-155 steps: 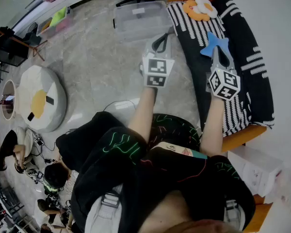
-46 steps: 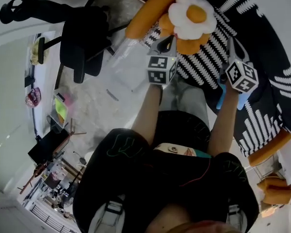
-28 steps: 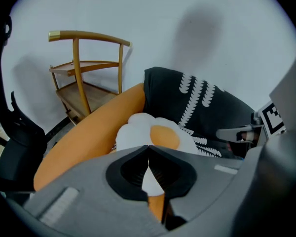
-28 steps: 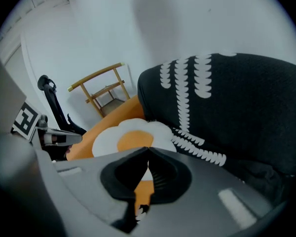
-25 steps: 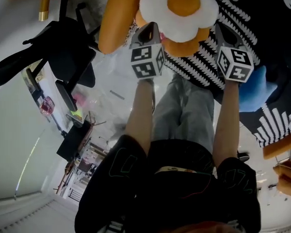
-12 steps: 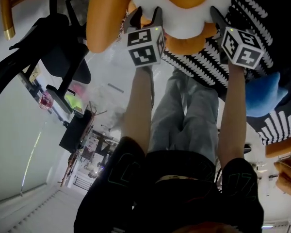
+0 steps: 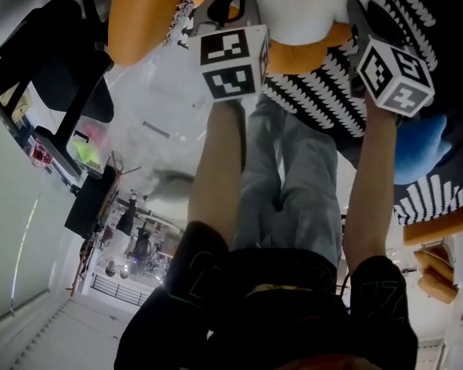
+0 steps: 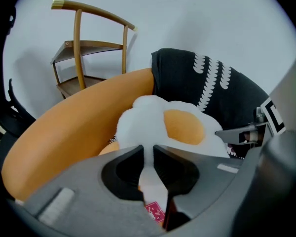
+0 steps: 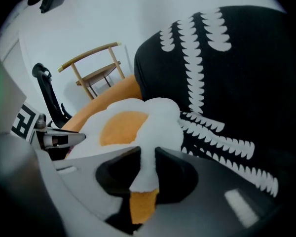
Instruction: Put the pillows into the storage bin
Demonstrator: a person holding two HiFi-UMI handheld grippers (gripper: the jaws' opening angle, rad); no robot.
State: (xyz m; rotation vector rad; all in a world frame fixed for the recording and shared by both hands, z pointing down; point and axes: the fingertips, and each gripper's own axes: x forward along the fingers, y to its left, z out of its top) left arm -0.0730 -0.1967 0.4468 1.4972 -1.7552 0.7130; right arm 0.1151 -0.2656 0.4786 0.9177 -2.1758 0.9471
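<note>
Pillows: 2 seen. 1 flower pillow [image 7: 305, 6] sat against the orange sofa arm [image 8: 69, 132]; 1 blue pillow [image 7: 420, 149] lay on the b/w throw [image 9: 227, 83].
L gripper [image 8: 148, 154]: your jaws had just closed and clamped a white petal.
R gripper [image 9: 147, 157]: your jaws had also just closed, pinching the opp. petal edge.

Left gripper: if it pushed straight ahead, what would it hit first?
The white flower pillow. The left gripper has just been closing its jaws on that pillow's edge. What lies beyond it is unclear.
</note>
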